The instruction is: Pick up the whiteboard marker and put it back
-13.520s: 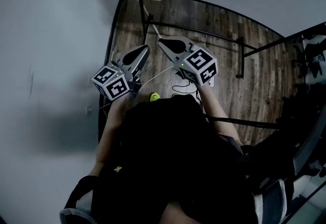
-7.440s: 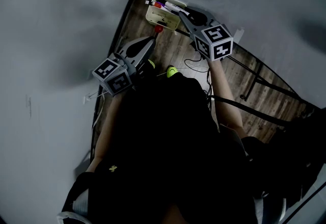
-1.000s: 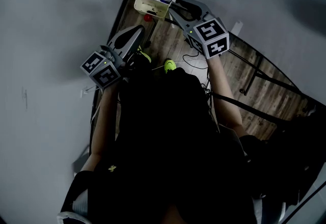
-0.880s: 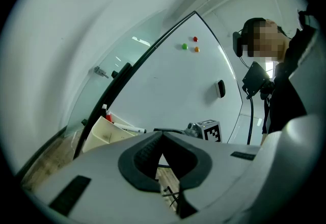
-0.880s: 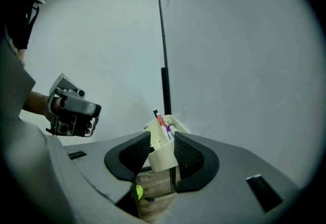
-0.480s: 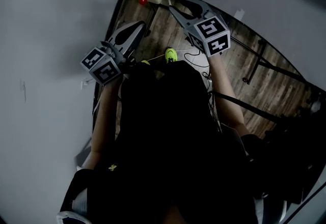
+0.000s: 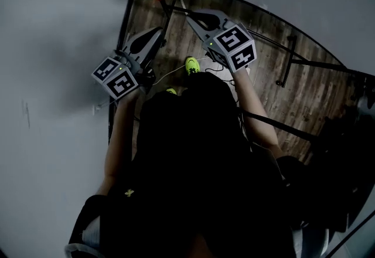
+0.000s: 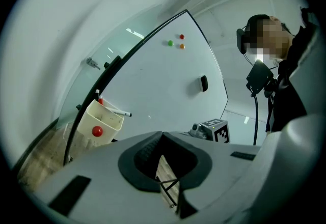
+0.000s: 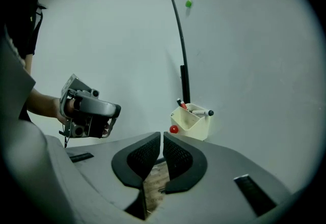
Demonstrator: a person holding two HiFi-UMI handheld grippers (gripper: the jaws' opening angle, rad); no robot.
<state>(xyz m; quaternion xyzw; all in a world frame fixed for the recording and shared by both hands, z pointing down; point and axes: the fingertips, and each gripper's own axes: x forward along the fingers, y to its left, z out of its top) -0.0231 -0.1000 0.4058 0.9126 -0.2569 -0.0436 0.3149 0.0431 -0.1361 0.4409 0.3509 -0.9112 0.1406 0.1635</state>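
Both arms are out in front of the person now, the whiteboard ahead. The right claw has just been closing: its ribbed pads stand almost together, only a thin slit between them, and there's nothing in that slit. The left claw has its tips meeting, empty too, just wood floor showing through behind them.

And the whiteboard marker? It's in the cream holder hung at the board's lower edge, lying across the rim with its dark cap poking out to the side. Other pens stand in there beside it, one with a red end. A red round magnet sits on the holder's front. The holder is well apart from both claws, ahead of them and above the floor.

Up on the board, a red, an orange and a green magnet cluster near the top.
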